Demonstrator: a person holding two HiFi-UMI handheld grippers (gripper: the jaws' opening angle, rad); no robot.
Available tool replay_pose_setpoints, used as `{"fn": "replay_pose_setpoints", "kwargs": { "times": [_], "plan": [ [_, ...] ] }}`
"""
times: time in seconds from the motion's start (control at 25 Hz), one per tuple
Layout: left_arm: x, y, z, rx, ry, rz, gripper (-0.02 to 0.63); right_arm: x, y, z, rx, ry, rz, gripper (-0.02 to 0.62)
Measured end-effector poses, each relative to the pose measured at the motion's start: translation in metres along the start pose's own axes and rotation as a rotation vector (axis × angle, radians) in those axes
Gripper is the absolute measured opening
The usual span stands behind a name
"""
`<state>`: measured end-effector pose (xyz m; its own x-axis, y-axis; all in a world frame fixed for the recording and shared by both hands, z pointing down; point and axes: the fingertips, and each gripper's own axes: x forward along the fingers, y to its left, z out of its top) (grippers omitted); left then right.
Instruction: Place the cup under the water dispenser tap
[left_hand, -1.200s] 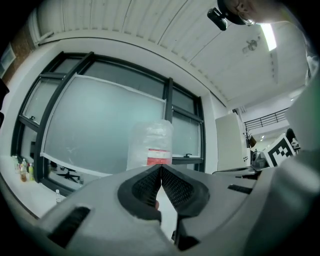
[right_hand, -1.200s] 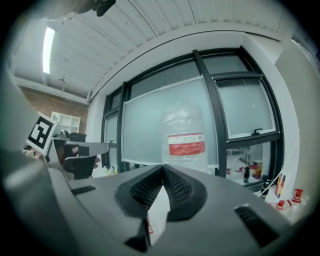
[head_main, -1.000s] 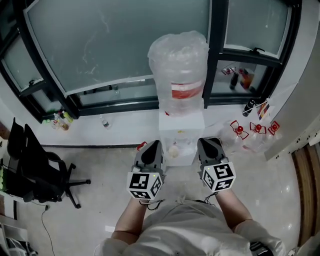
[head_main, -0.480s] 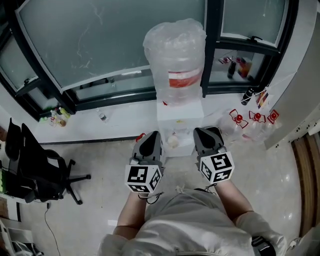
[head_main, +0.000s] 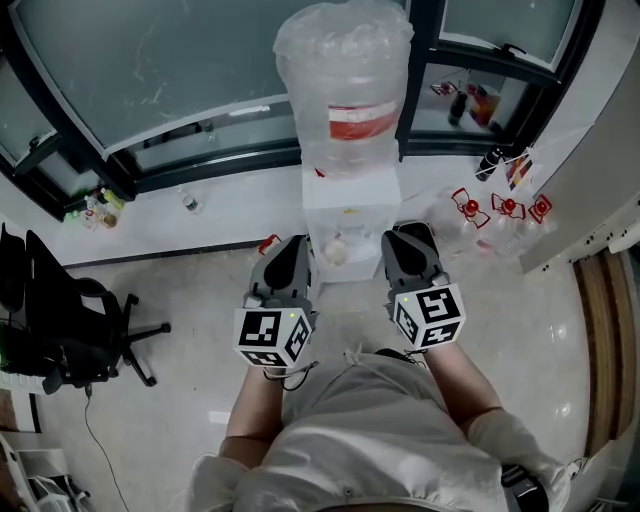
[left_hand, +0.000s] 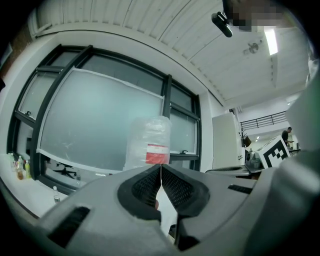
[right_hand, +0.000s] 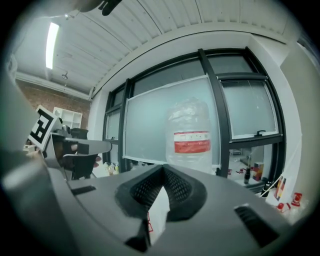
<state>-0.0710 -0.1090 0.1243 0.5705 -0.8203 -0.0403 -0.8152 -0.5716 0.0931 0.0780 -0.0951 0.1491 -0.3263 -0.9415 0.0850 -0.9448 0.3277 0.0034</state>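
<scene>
Tongs: left gripper (head_main: 288, 250) and right gripper (head_main: 405, 240) are both pinched closed and empty, held level either side of the dispenser (head_main: 345, 215), likely squaring up.
Cup: a pale round shape (head_main: 335, 251) in its recess is probably the cup, and neither gripper touches it.

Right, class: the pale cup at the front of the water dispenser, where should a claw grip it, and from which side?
Probably grip the cup by its side wall, below the rim, approached level from the front. It appears to stand upright, mouth up, with the dispenser body right behind it, so the person's side is the open one. It is too small in view to judge more.
</scene>
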Motion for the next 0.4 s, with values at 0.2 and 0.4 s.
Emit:
{"fn": "replay_pose_setpoints", "kwargs": {
  "times": [0.2,0.4],
  "plan": [
    [0.002,0.002,-0.007,0.018,0.026,0.009,0.020,0.002,0.000,-0.008,0.006,0.026,0.000,0.028],
    [0.006,0.003,-0.018,0.012,0.036,-0.002,0.020,0.007,-0.002,-0.020,0.000,0.026,-0.001,0.028]
  ]
}}
